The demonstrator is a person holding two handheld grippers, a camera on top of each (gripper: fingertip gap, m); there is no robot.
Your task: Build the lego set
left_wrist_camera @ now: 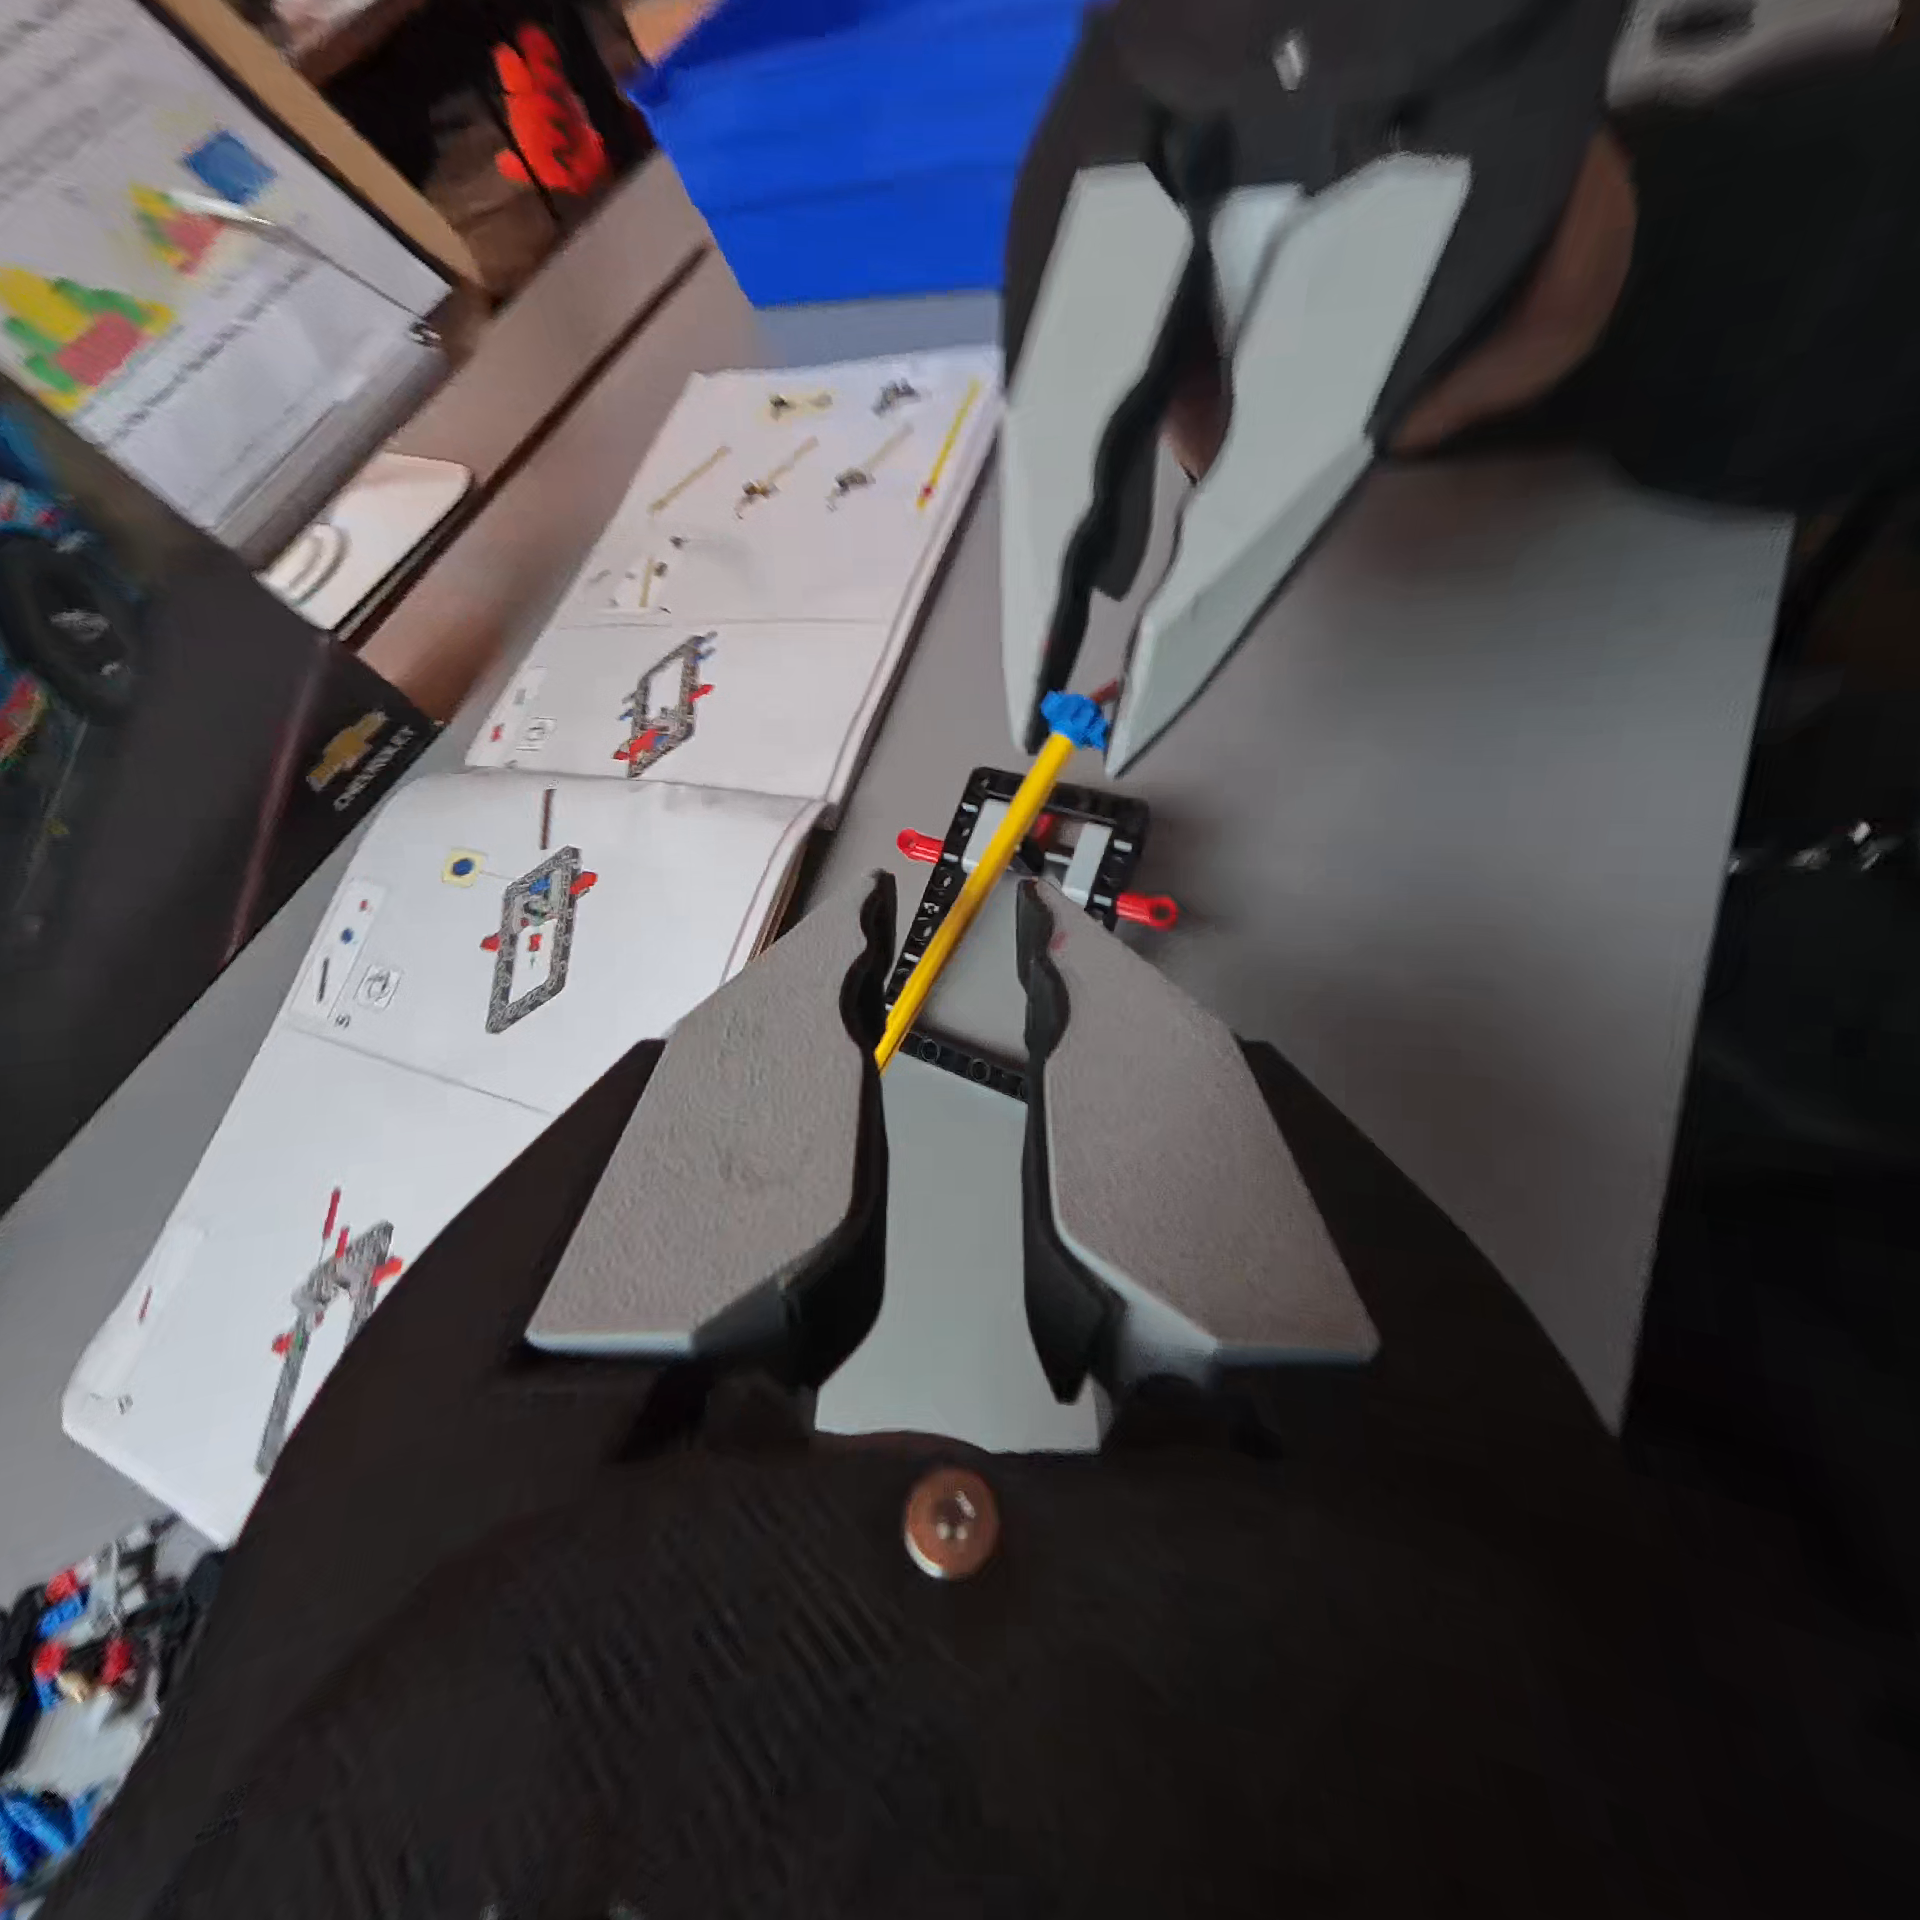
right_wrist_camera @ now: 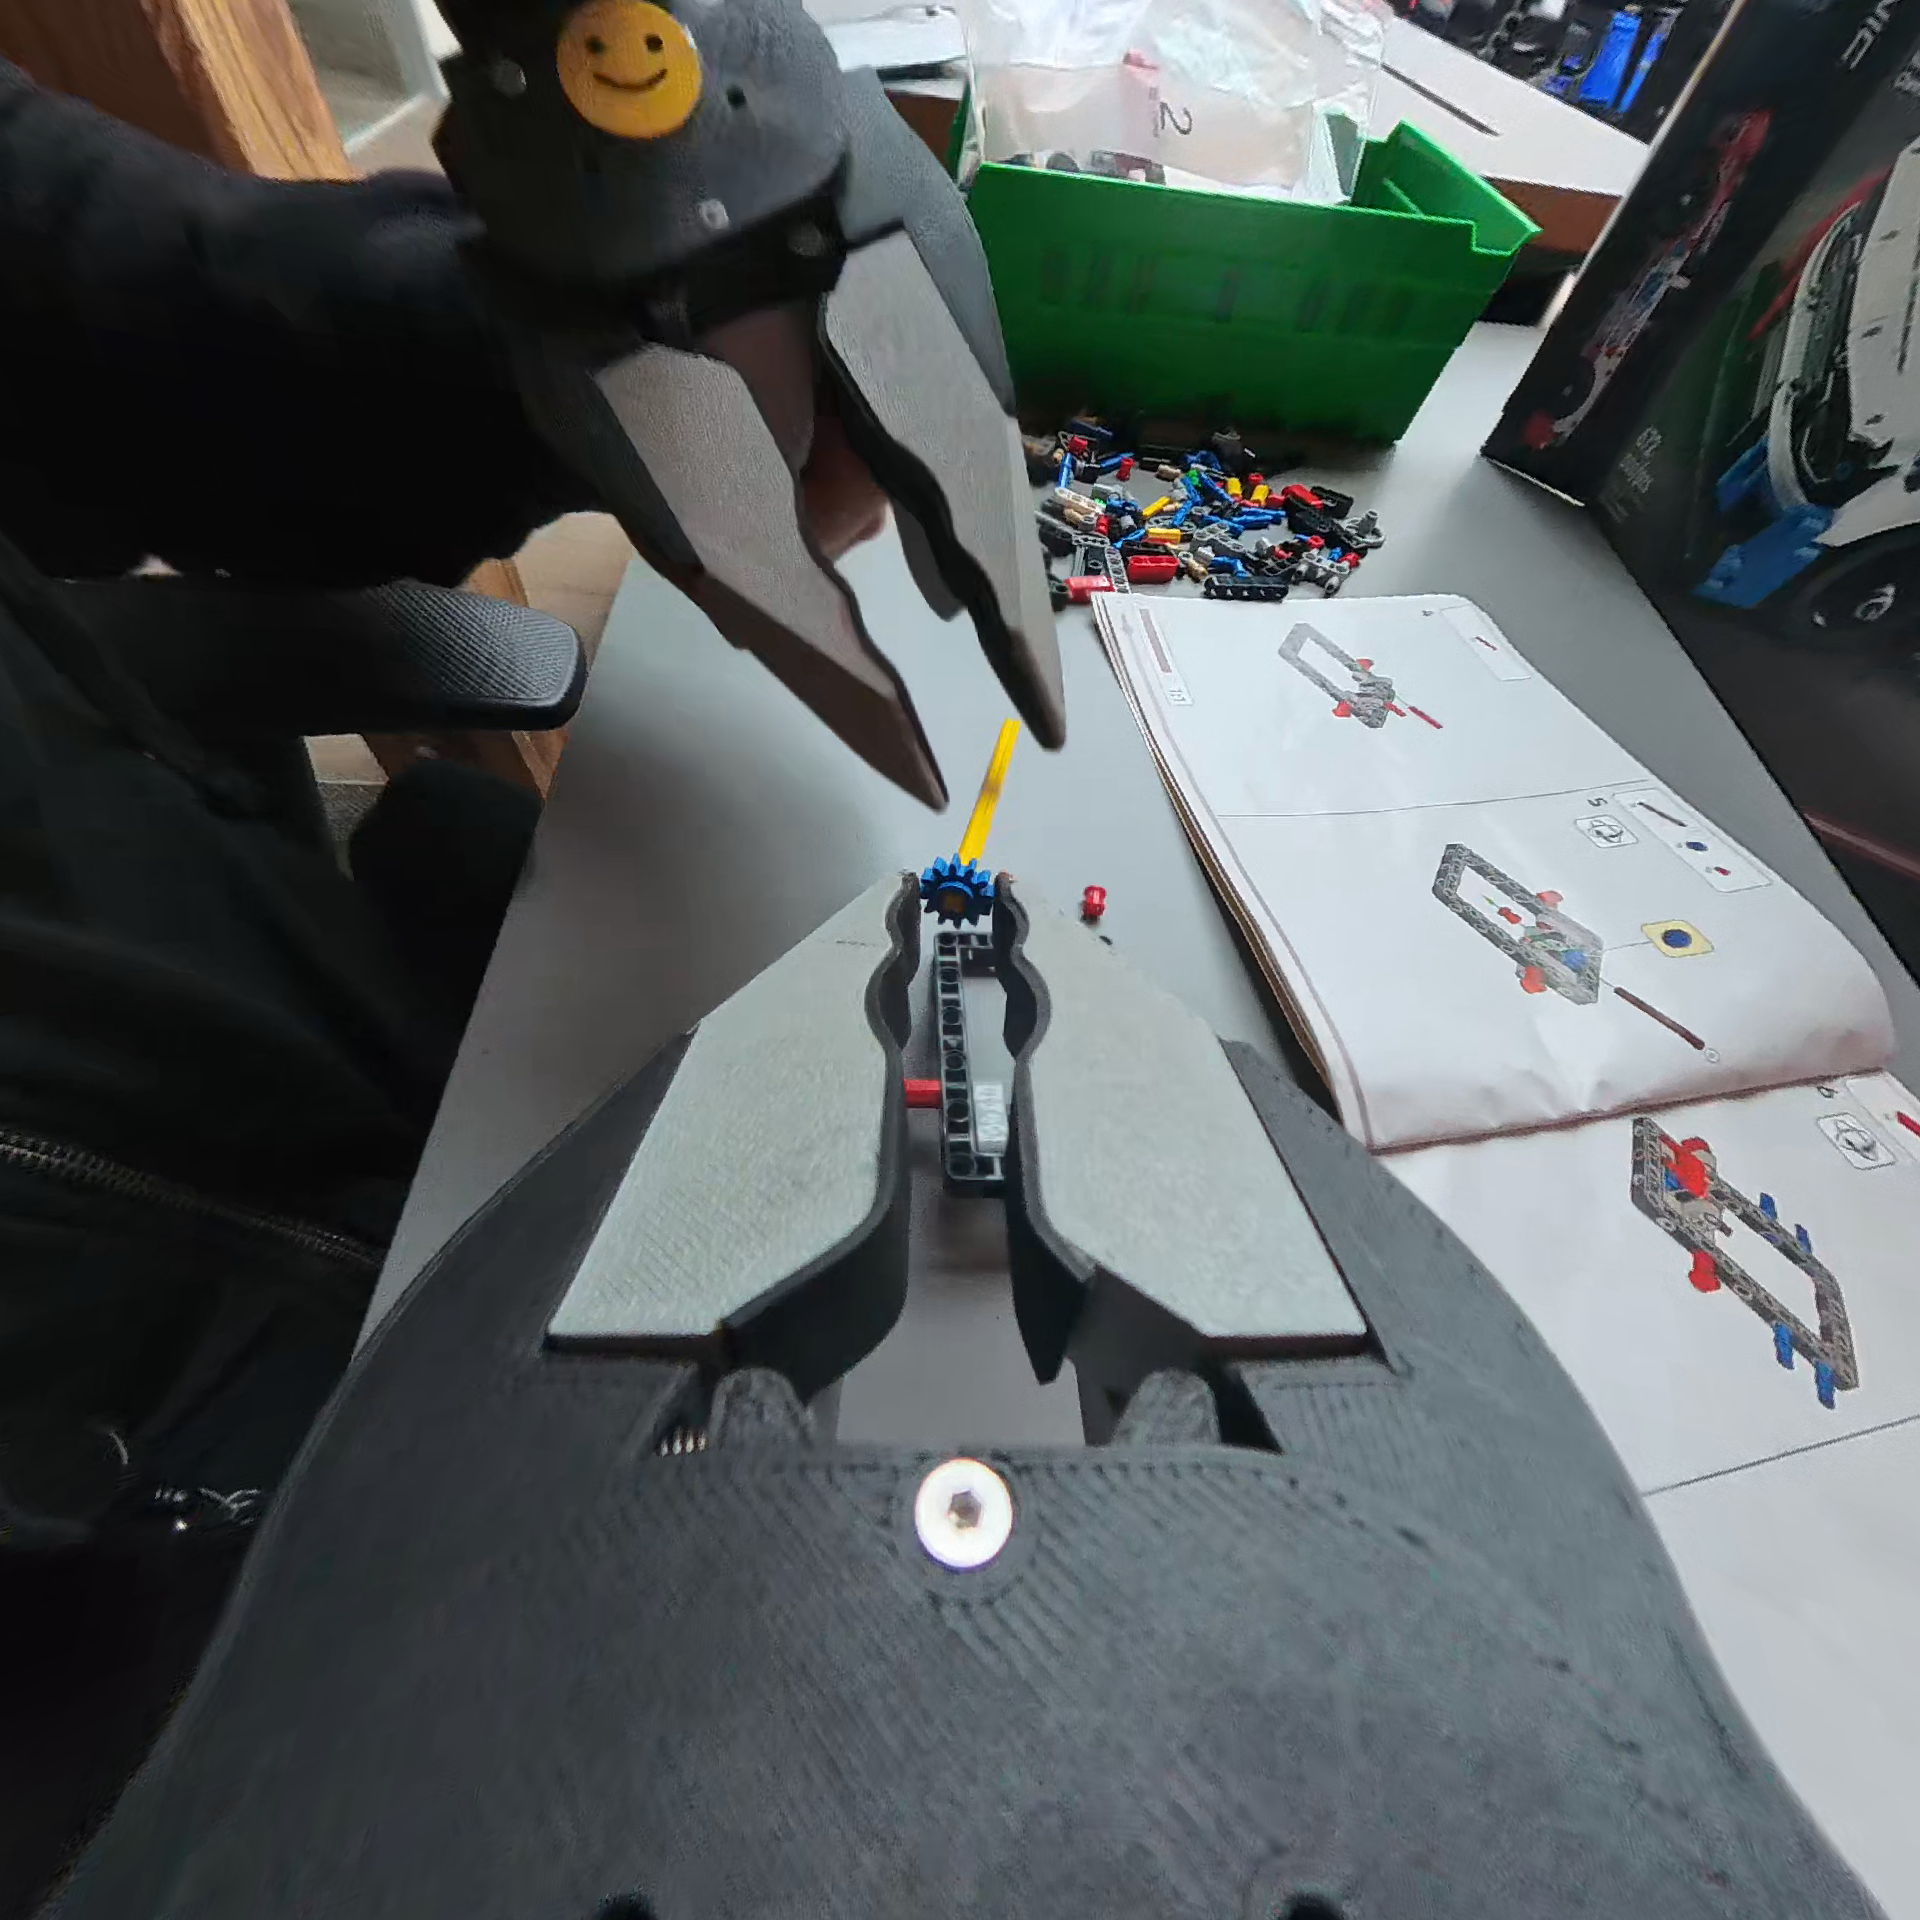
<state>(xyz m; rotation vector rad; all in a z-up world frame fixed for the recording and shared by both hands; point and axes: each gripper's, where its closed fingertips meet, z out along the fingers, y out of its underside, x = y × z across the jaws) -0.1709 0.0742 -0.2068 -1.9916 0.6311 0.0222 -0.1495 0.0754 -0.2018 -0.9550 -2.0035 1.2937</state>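
Observation:
My right gripper (right_wrist_camera: 956, 883) is shut on a small blue gear (right_wrist_camera: 950, 894) with a yellow axle (right_wrist_camera: 989, 784) stuck through it. It holds them above a black rectangular frame (right_wrist_camera: 951, 1029) with red pins that lies on the grey table. In the left wrist view the right gripper (left_wrist_camera: 1078, 743) comes in from the top with the gear (left_wrist_camera: 1073, 717). The axle (left_wrist_camera: 977, 904) slants down between the fingers of my left gripper (left_wrist_camera: 956, 894), which is open; the axle lies near its left finger. The frame (left_wrist_camera: 1101, 802) lies just beyond. The left gripper (right_wrist_camera: 992, 769) also shows in the right wrist view.
An open instruction booklet (right_wrist_camera: 1455, 831) lies beside the frame. A pile of loose parts (right_wrist_camera: 1195, 509) sits in front of a green bin (right_wrist_camera: 1195, 291). The set's box (right_wrist_camera: 1766, 364) stands at the table edge. A small red piece (right_wrist_camera: 1091, 899) lies near the frame. The grippers are tip to tip, or close to it. My left gripper's tips are some 10 centimeters from the small red piece (right_wrist_camera: 1091, 899).

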